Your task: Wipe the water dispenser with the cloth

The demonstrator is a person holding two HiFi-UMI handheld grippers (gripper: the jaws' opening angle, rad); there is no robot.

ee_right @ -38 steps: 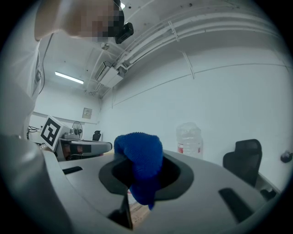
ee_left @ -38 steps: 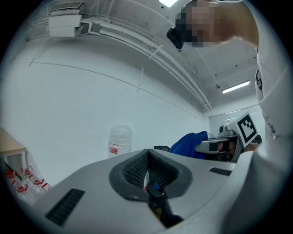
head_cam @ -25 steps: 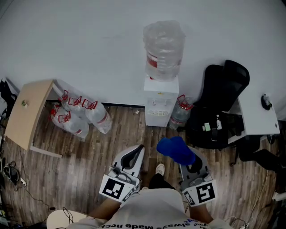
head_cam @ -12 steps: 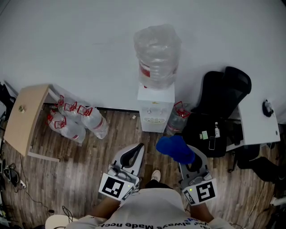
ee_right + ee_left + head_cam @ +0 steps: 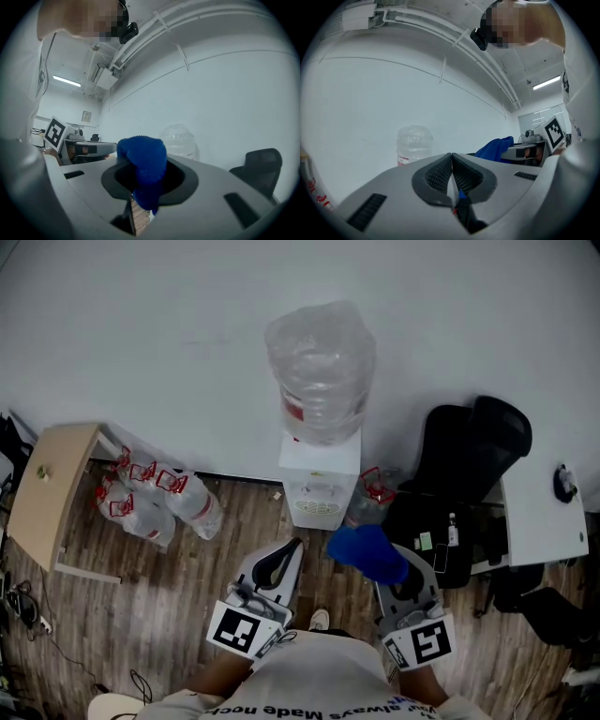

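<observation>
Pinching cloth [image 5: 367, 554] in right fingers [image 5: 187, 185]; pressing left fingers [image 5: 436, 176] together, empty. Judging step as approach: dispenser [image 5: 321, 486] at upper centre, well apart. Next, carry cloth forward onto white housing, pressing flat.

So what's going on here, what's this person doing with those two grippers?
A person holds a gripper in each hand, facing a water dispenser that stands against the wall with a big bottle on top. The right gripper is clamped on a blue cloth. The left gripper is shut with nothing in it. Neither gripper touches the dispenser, so the wiping has not begun.
</observation>
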